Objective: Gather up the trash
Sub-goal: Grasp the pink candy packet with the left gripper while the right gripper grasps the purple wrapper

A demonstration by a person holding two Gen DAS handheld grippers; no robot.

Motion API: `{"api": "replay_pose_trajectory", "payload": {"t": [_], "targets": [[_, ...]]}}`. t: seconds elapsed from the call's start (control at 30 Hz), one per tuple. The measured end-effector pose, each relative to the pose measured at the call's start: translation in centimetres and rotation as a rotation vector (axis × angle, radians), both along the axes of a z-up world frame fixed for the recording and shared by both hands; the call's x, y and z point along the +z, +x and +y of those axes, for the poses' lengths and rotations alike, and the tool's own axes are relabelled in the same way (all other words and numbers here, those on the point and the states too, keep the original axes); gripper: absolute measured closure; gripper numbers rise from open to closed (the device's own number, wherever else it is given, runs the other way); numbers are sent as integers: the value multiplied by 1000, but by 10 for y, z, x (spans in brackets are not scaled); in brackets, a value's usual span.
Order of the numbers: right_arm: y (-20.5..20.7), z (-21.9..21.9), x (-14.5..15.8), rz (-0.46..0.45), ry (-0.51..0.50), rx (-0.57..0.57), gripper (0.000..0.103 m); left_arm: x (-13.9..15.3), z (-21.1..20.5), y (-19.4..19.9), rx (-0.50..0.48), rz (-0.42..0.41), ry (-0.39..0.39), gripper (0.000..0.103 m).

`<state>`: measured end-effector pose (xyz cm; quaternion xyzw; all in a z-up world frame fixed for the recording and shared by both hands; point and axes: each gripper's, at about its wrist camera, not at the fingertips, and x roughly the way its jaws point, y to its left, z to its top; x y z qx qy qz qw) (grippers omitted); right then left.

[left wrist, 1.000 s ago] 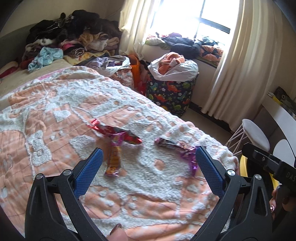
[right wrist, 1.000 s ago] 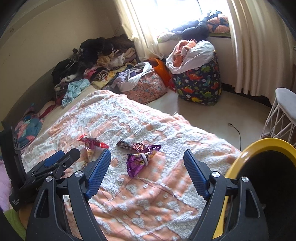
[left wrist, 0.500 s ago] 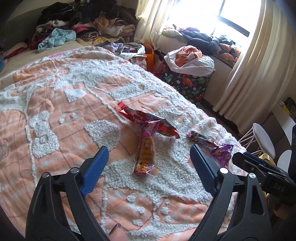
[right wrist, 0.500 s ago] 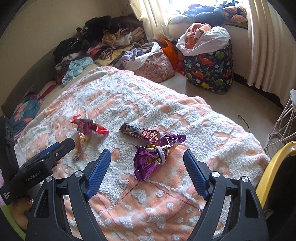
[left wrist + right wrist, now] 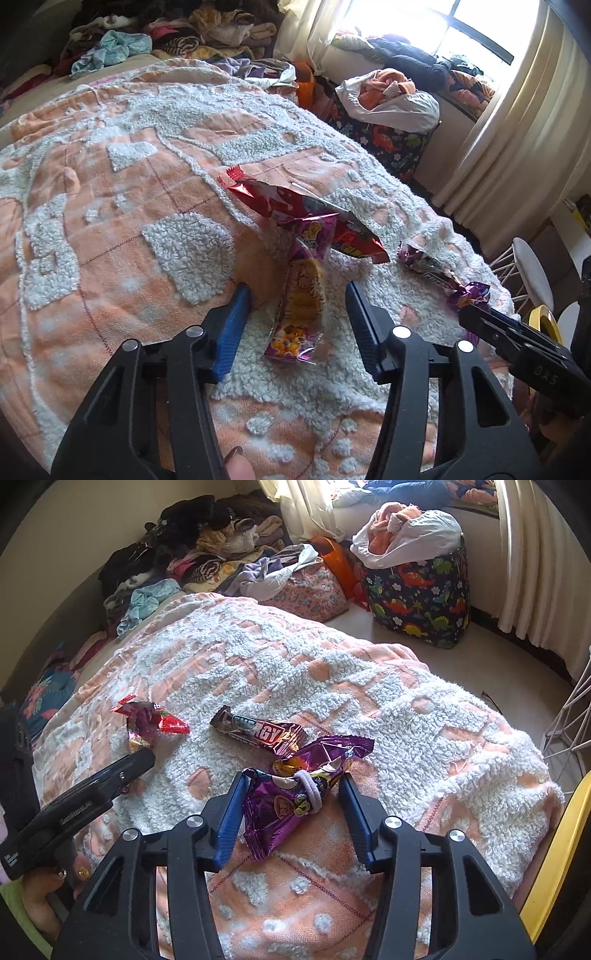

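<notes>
L gripper [image 5: 299, 295] closing round pink wrapper [image 5: 301, 306]; R gripper [image 5: 291, 779] closing round purple wrapper [image 5: 291, 801].

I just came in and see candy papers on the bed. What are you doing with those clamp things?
A person is picking up trash with a gripper in each hand. The left gripper has just been closing around the pink and yellow wrapper, not pinching it yet. The right gripper has just been closing around the purple wrapper. All the wrappers lie on the blanket.
</notes>
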<state>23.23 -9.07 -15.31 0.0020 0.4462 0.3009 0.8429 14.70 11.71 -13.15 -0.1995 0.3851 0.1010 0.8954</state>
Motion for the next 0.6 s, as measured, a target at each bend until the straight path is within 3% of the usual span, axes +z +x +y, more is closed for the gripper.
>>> {"api": "replay_pose_trajectory", "payload": {"t": [0.23, 0.6], "targets": [[-11, -6, 1, -17, 4, 4, 64, -1, 5, -4, 16, 17, 12, 80], [-29, -16, 12, -27, 26, 14, 68, 6, 1, -14, -10, 13, 5, 84]]}}
